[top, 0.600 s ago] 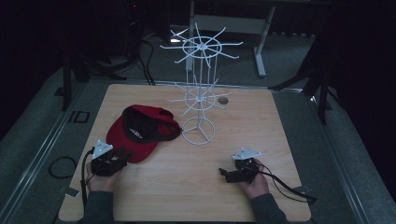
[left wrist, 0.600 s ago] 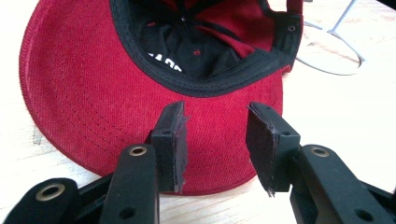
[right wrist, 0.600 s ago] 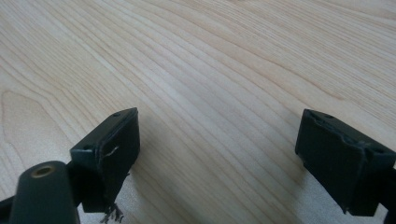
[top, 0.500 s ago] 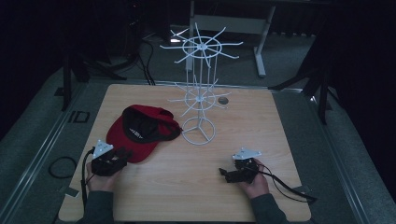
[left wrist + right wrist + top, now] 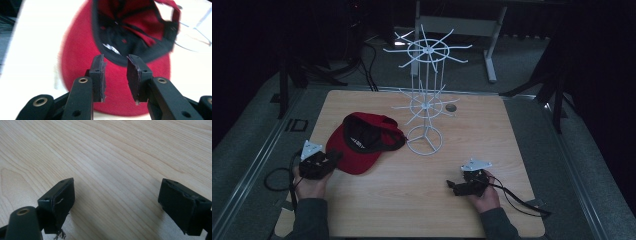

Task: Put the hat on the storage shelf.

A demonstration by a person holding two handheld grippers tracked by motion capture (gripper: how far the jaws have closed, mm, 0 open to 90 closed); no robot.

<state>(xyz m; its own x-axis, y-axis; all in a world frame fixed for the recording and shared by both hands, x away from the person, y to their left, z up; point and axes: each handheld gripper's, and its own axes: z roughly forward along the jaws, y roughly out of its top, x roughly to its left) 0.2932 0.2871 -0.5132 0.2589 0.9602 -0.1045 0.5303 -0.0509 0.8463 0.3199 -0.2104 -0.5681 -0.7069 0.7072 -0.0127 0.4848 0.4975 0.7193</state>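
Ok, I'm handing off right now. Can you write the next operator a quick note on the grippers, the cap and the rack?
Left gripper: jaws part open, nothing held, over the brim of the red cap, which lies upside down on the table, left of the rack's base.
Right gripper: wide open, empty, low over bare wood at the near right.
White wire rack: upright mid-table, nothing hanging on its arms.
Done: nothing gripped or hung yet.
Left: probably grip the cap's brim, if it is meant for the rack.
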